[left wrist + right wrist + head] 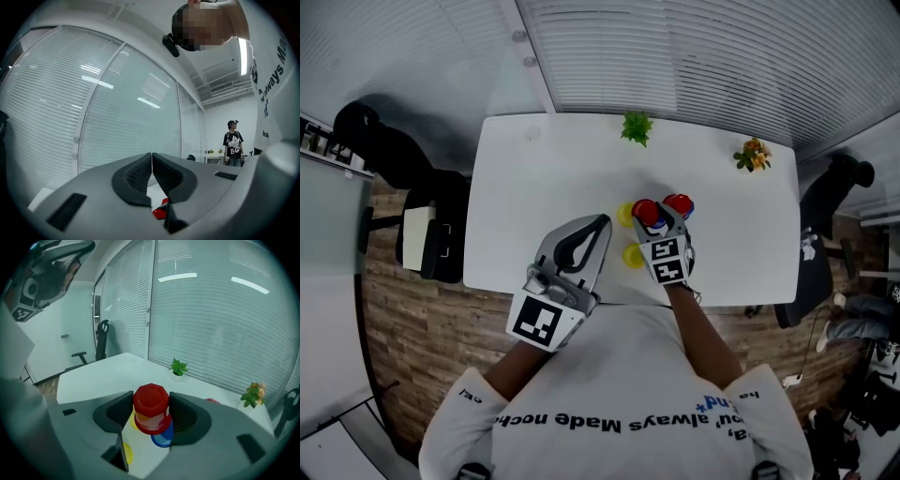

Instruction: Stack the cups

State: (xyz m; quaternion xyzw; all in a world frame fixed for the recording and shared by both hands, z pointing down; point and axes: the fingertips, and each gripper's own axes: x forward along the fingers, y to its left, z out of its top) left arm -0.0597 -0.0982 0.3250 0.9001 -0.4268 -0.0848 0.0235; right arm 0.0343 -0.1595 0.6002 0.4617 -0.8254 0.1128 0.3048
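Right gripper point(649, 217): clamped on a red cup point(151, 405), one jaw against each side of it, over the counter's point(534, 197) near-middle part.
Held cup: mouth down, base up; it hangs tilted, clear of the counter.
Left gripper point(151, 157): jaws together with nothing between them; held near the counter's front edge, left of the right gripper and apart from the cups.
Blue cup point(163, 439): on the counter, seen just below the held cup in the right gripper view.
Second red cup point(678, 202): on the counter just right of the held one, with the blue cup close against it; whether they are stacked cannot be told.
Yellow cups: one point(624, 215) just left of the held cup, another point(633, 255) nearer the front edge, beside the right gripper.
Green plant point(637, 127): at the far edge, middle.
Orange-flowered plant point(753, 155): at the far right corner.
Office chair point(431, 234): on the floor left of the counter.
Person point(233, 147): standing far off in the left gripper view.
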